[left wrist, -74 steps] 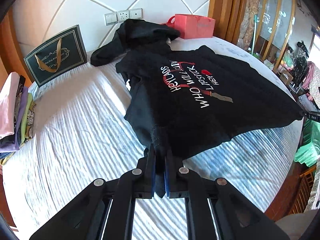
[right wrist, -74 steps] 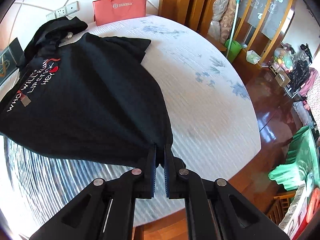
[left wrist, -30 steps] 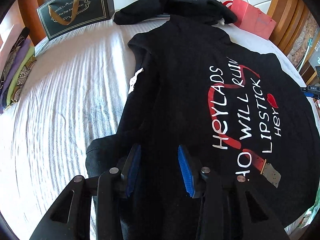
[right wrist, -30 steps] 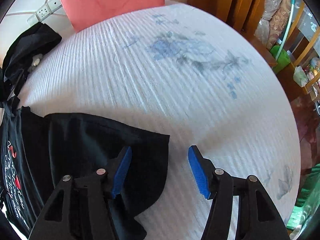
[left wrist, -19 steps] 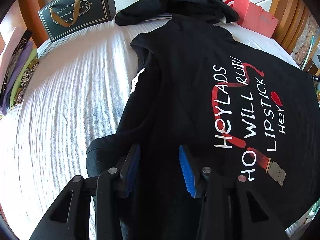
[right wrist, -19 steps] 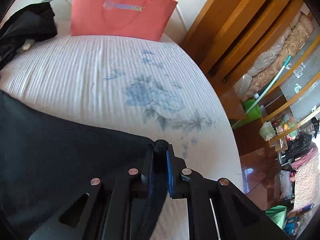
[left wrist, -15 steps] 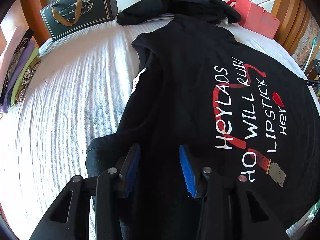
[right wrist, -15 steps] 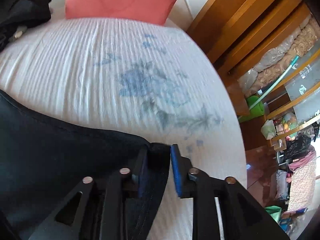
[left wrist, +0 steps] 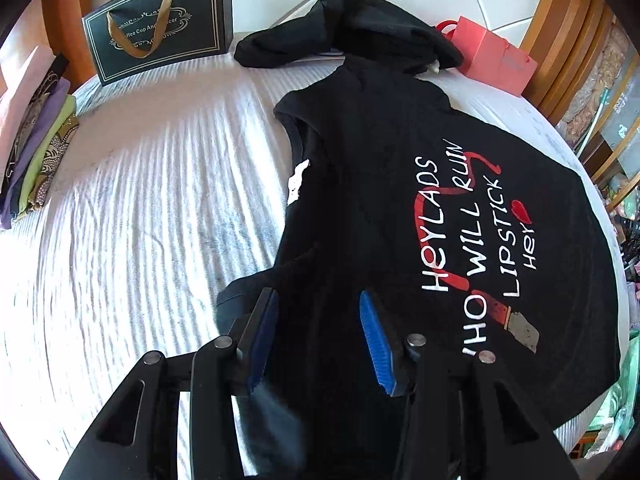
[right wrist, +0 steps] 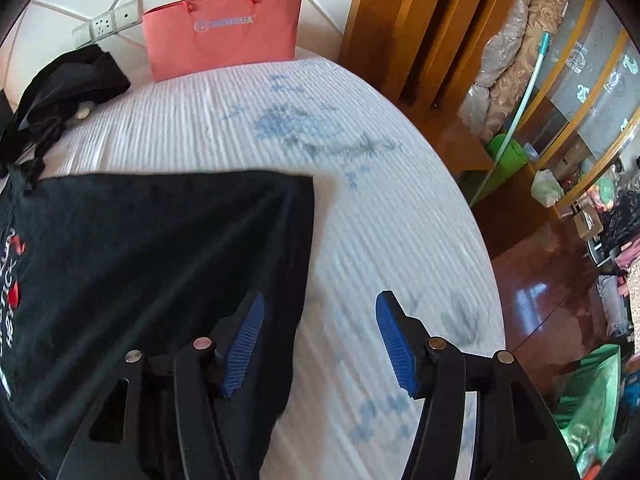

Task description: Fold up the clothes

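A black T-shirt (left wrist: 380, 184) with white and red lettering lies spread on the white striped bed (left wrist: 140, 208). My left gripper (left wrist: 320, 320) hovers over the shirt's left side near a bunched sleeve. Its blue pads (left wrist: 376, 344) stand apart and the jaws are opening; the cloth lies beneath them and is not pinched. In the right wrist view the shirt's right sleeve (right wrist: 180, 240) lies flat, its corner pointing at the bare sheet. My right gripper (right wrist: 320, 336) is above the sleeve's edge, jaws opening wide, with nothing pressed between them.
Another black garment (left wrist: 352, 28) is heaped at the head of the bed. A dark gift bag (left wrist: 160, 40) and a coral paper bag (right wrist: 222, 36) lean on the wall. Folded clothes (left wrist: 36, 148) are stacked at the left edge. The bed's right edge drops to a wooden floor (right wrist: 540, 260).
My right gripper, shut on the sleeve's edge half a second ago, has let go and opened wide; the sleeve now lies flat. My left gripper has lifted slightly and its pads stand a little wider.
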`<state>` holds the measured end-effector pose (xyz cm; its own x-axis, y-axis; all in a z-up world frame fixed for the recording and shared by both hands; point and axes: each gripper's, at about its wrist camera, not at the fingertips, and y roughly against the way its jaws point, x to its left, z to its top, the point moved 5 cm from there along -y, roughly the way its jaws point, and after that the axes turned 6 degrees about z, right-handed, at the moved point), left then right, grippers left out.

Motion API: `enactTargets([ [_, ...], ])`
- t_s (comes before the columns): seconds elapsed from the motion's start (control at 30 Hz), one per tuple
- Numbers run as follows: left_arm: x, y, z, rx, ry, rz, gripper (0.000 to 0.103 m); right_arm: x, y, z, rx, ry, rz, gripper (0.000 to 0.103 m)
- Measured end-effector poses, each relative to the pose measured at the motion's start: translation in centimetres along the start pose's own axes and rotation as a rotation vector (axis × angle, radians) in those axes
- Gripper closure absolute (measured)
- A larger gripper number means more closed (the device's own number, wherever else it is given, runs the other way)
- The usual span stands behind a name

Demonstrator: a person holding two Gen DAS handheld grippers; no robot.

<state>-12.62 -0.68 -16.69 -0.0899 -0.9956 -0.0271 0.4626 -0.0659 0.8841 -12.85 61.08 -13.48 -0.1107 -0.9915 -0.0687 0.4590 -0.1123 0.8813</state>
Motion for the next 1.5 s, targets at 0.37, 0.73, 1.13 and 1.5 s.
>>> enactTargets([
  [0.37, 1.8, 3.6, -8.5, 0.014, -0.201, -0.119, 0.055, 5.6, 5.4, -17.7, 0.090, -0.081, -0.008, 0.045],
  [0.73, 1.7, 2.3, -10.2, 0.029, -0.186, -0.213, 0.054, 4.2, 9.6, -25.6, 0.091, -0.197, 0.022, 0.044],
  [1.13, -1.0, 2.7, -8.7, -0.011, -0.351, -0.046, 0.093, 5.9, 7.8, -26.5, 0.126, -0.004, -0.040, 0.043],
  [1.5, -2.1, 8.4, -1.3, -0.204, -0.349, -0.024, 0.093, 5.8, 9.8, -22.6, 0.032, 0.008, 0.010, 0.093],
])
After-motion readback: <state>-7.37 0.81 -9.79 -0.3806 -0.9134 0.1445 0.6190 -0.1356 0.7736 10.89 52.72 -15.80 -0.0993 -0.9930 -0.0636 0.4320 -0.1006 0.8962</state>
